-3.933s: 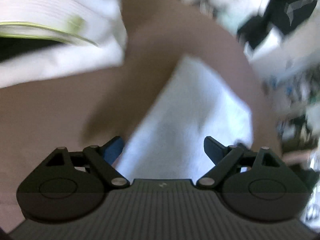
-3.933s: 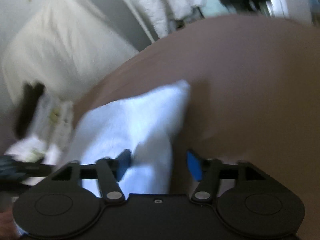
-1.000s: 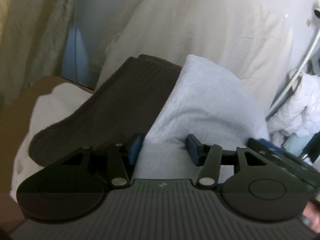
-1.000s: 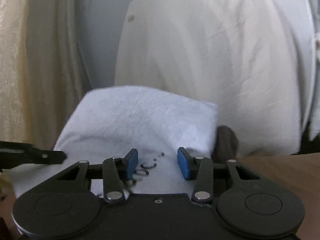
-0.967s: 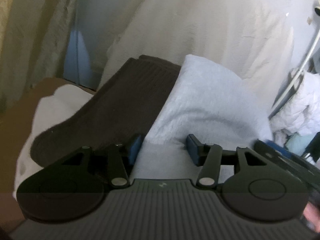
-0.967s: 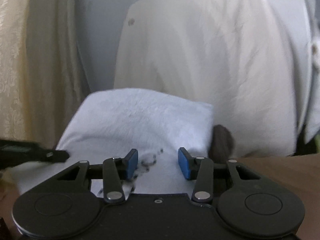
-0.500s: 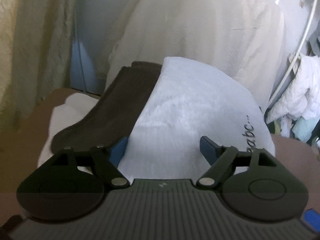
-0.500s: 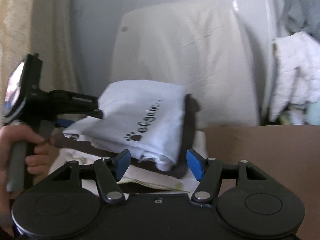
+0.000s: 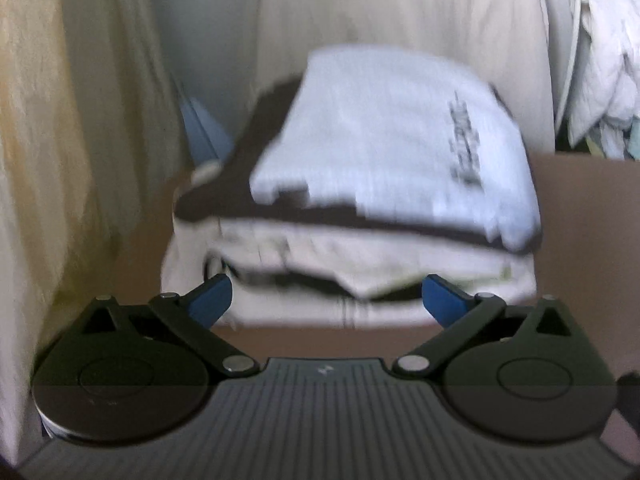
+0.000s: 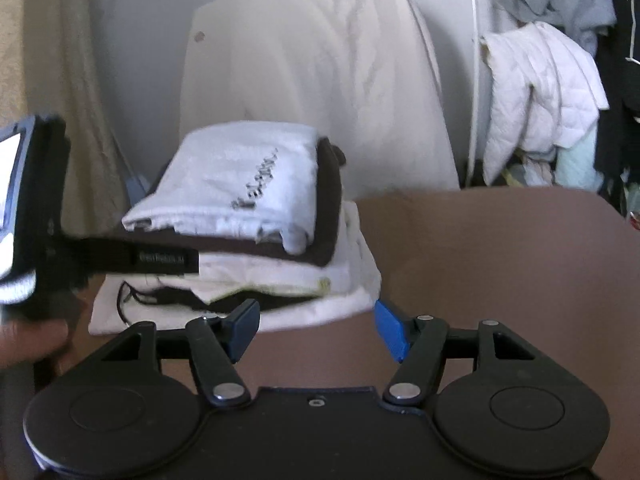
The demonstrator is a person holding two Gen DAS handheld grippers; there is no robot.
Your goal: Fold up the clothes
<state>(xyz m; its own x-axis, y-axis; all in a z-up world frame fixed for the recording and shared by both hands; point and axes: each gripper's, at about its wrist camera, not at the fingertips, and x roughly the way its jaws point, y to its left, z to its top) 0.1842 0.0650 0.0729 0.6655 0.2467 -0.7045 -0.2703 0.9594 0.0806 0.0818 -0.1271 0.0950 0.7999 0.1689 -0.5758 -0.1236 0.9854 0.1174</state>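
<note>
The folded top garment point(image 10: 240, 176) is white with dark printed lettering; beneath it on the pile lies a dark brown garment point(image 10: 326, 216), then cream-white pieces point(image 10: 340, 276) with a yellow-green edge. The desk point(image 10: 500, 260) is plain brown. The fingers point(image 10: 394, 330) are blue on black arms.

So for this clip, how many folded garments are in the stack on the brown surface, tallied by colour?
White with dark lettering, on top: 1
Dark brown, second layer: 1
White or cream layers below: at least 2, edges blurred, and a dark strip between them may be trim or another piece
Total: at least 4
</note>
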